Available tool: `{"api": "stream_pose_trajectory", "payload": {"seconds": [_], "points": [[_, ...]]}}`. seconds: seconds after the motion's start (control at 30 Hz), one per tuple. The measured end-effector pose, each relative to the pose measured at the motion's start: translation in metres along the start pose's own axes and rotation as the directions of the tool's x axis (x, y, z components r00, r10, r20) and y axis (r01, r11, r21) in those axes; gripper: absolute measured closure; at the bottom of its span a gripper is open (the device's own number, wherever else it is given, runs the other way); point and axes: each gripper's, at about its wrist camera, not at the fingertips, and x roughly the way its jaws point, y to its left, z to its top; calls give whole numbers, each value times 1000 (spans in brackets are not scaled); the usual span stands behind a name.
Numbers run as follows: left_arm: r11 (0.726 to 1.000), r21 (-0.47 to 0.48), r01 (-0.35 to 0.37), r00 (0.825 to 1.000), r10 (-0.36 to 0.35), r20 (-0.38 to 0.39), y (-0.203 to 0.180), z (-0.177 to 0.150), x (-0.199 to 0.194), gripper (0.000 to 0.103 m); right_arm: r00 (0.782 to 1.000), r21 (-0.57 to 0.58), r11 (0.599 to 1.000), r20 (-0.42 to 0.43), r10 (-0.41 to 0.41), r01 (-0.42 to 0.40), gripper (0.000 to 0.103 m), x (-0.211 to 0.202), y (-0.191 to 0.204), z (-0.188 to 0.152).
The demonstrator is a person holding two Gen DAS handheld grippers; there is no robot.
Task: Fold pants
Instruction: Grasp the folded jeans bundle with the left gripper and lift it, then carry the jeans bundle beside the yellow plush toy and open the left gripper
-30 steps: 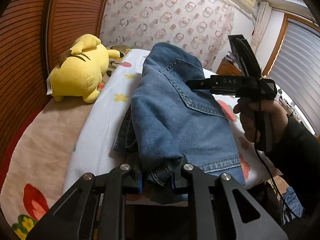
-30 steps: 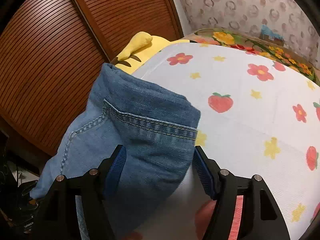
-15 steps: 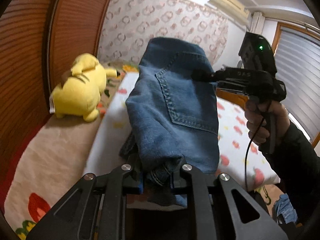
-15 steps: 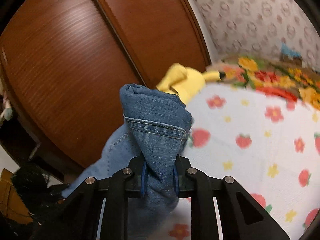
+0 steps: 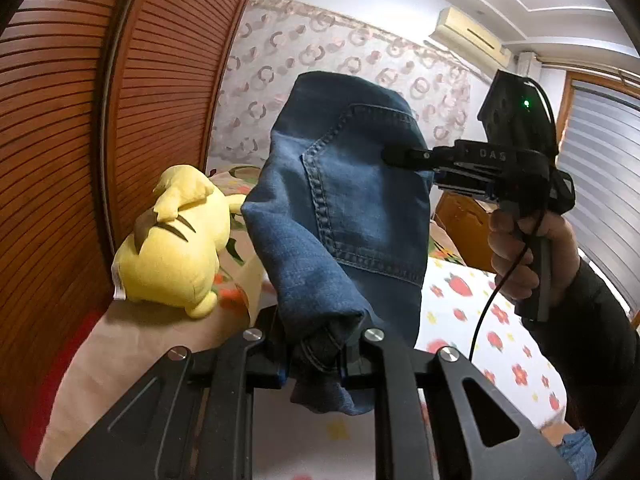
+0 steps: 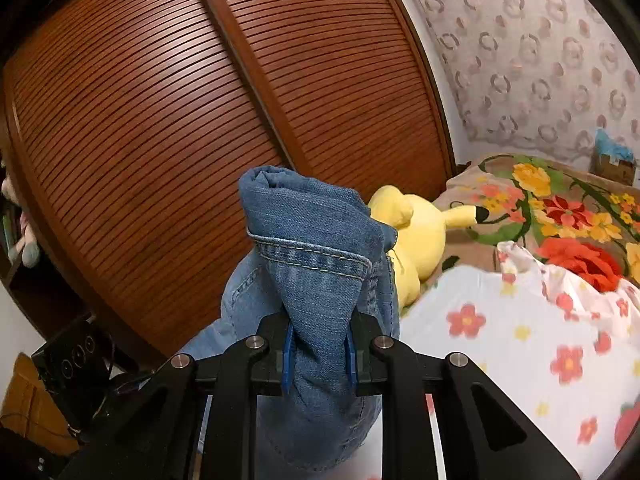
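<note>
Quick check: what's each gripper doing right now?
Left gripper: shut on the jeans.
Right gripper: shut on the jeans.

A yellow plush toy [image 5: 172, 240] blocks the left side of the bed beside the slatted wardrobe doors [image 5: 100, 120]; the flowered sheet [image 5: 480, 320] at lower right lies open.

Two close wrist views along the jaws, sharing jeans [image 5: 344, 208] and plush [image 6: 416, 236].
</note>
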Motion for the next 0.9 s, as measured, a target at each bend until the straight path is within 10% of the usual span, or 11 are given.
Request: {"api": "stream_pose_trajectory", "payload": {"seconds": [0.43,0.63,0.9], "points": [[999,-33,-18,975,10,-223,37,10,161,85,988,178,978,-129,-86,109,81,128,-188,-2],[999,-13,-44,963,38,-267,35,-3,182,85,956,117,960,-177,-233,256,52,145,-203,-7],[998,8,-67,957,67,-281,31,-11,189,85,893,-29,903,-139,-428,429,49,136,-168,-1]]}}
